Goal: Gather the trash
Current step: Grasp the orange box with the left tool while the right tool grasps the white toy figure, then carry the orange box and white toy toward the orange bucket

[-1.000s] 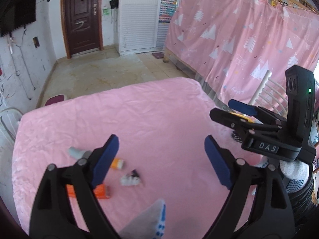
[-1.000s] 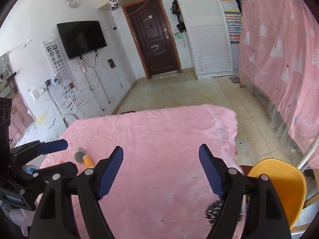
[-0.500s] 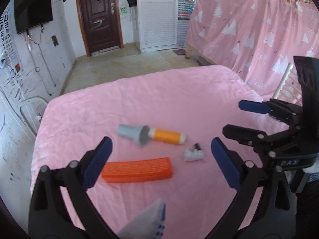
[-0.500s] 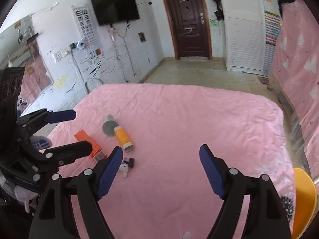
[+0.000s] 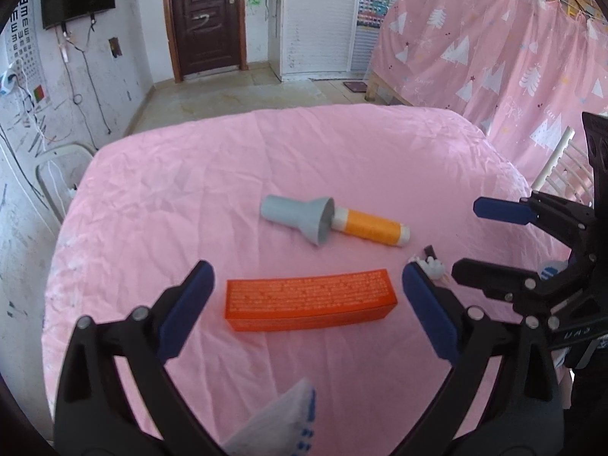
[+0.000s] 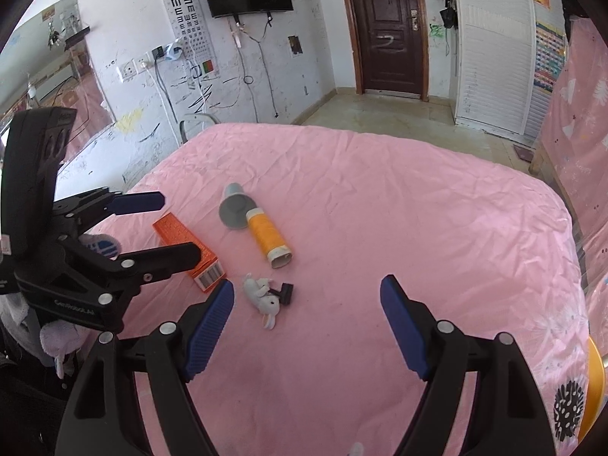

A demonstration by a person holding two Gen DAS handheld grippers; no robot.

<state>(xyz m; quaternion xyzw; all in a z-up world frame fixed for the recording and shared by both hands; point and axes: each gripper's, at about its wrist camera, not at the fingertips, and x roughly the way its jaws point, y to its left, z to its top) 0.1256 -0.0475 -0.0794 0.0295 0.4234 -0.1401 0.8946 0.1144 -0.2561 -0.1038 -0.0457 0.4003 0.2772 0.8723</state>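
On the pink-covered table lie an orange box, an orange tube with a white end, a grey funnel-shaped piece touching the tube, and a small white scrap with a black bit. My left gripper is open, its jaws on either side of the orange box and above it. My right gripper is open and empty, just right of the white scrap. The right wrist view also shows the box, tube, funnel and left gripper.
A white chair stands at the table's far left. Pink curtains hang on the right. A yellow chair seat sits at the table's right edge. A brown door is behind.
Both grippers have swung toward the trash and come lower. The box, tube, funnel and scrap now sit larger and more central. Both stay open.
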